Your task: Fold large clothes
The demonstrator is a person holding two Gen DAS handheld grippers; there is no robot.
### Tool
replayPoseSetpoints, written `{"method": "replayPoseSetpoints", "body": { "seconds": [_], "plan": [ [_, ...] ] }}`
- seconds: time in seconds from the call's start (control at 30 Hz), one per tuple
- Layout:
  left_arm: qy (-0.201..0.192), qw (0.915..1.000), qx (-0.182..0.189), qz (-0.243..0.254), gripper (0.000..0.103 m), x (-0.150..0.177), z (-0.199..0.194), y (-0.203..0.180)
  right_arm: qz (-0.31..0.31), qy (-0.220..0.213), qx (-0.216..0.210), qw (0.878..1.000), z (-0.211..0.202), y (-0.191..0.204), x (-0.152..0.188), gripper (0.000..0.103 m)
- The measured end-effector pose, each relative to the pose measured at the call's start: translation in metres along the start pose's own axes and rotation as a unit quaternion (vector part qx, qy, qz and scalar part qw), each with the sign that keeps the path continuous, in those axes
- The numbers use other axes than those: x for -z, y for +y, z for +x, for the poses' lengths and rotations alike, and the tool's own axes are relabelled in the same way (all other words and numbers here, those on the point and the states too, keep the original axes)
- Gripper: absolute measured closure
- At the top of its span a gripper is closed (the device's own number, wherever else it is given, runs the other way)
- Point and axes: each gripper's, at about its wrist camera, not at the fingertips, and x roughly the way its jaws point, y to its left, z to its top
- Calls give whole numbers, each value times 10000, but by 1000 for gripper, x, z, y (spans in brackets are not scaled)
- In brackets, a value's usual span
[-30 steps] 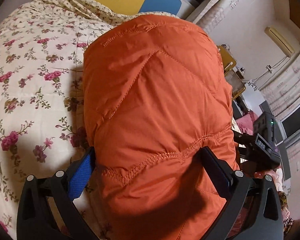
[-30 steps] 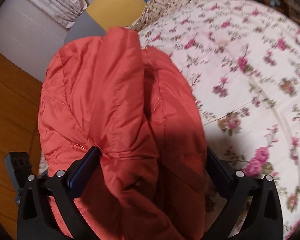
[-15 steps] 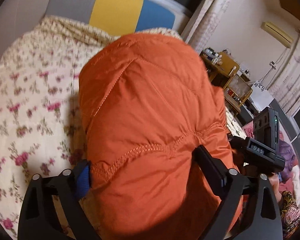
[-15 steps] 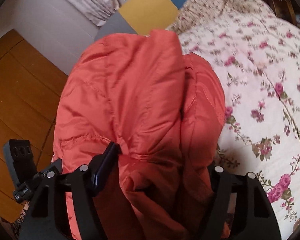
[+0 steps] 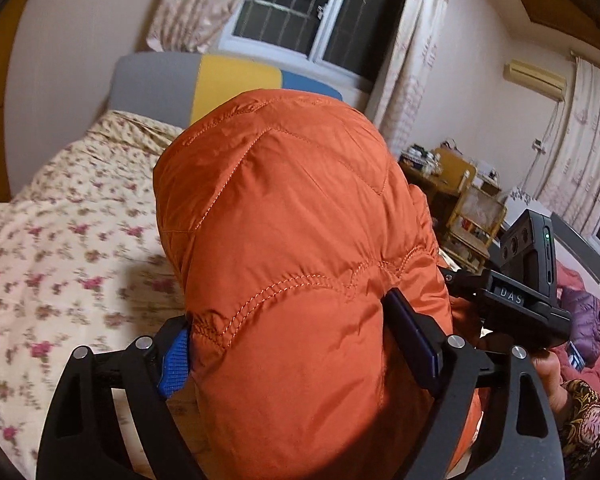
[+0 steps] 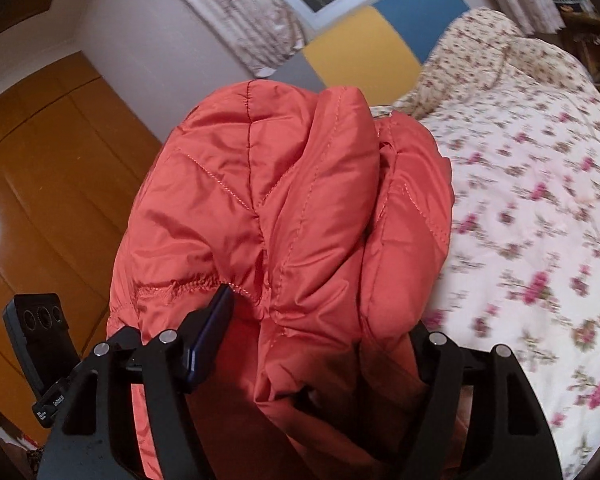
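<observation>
Left wrist view: a bed with a floral quilt (image 5: 60,240) fills the left side, its headboard (image 5: 204,80) panelled in grey, yellow and blue. Behind it a dark window (image 5: 320,12) sits between patterned curtains, and a cluttered yellow shelf unit (image 5: 460,200) stands against the far wall under an air conditioner (image 5: 536,78). The left gripper (image 5: 296,344) has just been closing its jaws, and they now stand wide with a thick bundle of the orange quilted jacket (image 5: 284,220) bulging between them; the blue pad (image 5: 176,360) and the opposite dark pad both press into the fabric, so the jacket is gripped and held up above the bed. The other gripper's black body shows at right.

Right wrist view: the quilt (image 6: 540,220) lies at right, a wooden floor (image 6: 40,180) at left, the same headboard (image 6: 360,56) beyond. The right gripper (image 6: 320,344) clamps a bunched fold of the jacket (image 6: 280,200), its jaws partly closed on the cloth.
</observation>
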Motion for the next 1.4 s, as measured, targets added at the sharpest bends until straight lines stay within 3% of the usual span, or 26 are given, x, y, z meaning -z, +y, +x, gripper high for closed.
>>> {"method": "replayPoseSetpoints", "body": {
  "seconds": [0.33, 0.67, 0.77, 0.87, 0.9, 1.03, 1.1, 1.17, 1.27, 1.33, 1.4],
  "plan": [
    [-408, 9960, -664, -432, 17, 1, -65, 82, -516, 427, -544, 9963, 97, 88, 11, 32],
    [-586, 9828, -1589, -736, 17, 10, -112, 183, -725, 965, -1085, 9867, 226, 160, 40, 32],
    [-459, 9783, -1789, -936, 17, 21, -110, 214, -924, 1057, -812, 9868, 254, 164, 52, 32],
    [-264, 9721, -1896, -1352, 10, 40, -102, 242, -1207, 1026, -88, 9873, 274, 158, 64, 31],
    [-185, 9699, -1908, -1501, 7, 49, -99, 249, -1153, 1010, -23, 9882, 277, 152, 67, 30],
    [-270, 9686, -2048, -1386, 3, 67, -97, 237, -1229, 960, 419, 9869, 276, 141, 76, 25],
    [-208, 9651, -2288, -1254, 3, 62, -99, 227, -1117, 1037, 568, 9867, 265, 138, 71, 25],
    [-65, 9596, -2471, -1345, 3, 51, -106, 219, -1078, 722, 641, 9895, 244, 145, 57, 25],
    [-509, 9533, -2717, -1215, 3, 28, -124, 211, -1414, 119, 479, 9887, 223, 172, 32, 27],
    [-749, 9475, -2937, -1017, 3, 8, -126, 210, -1752, 72, 441, 9835, 233, 196, 16, 32],
    [-683, 9384, -3284, -825, 3, -19, -113, 215, -1966, 215, 478, 9791, 256, 210, 6, 37]
  ]
}}
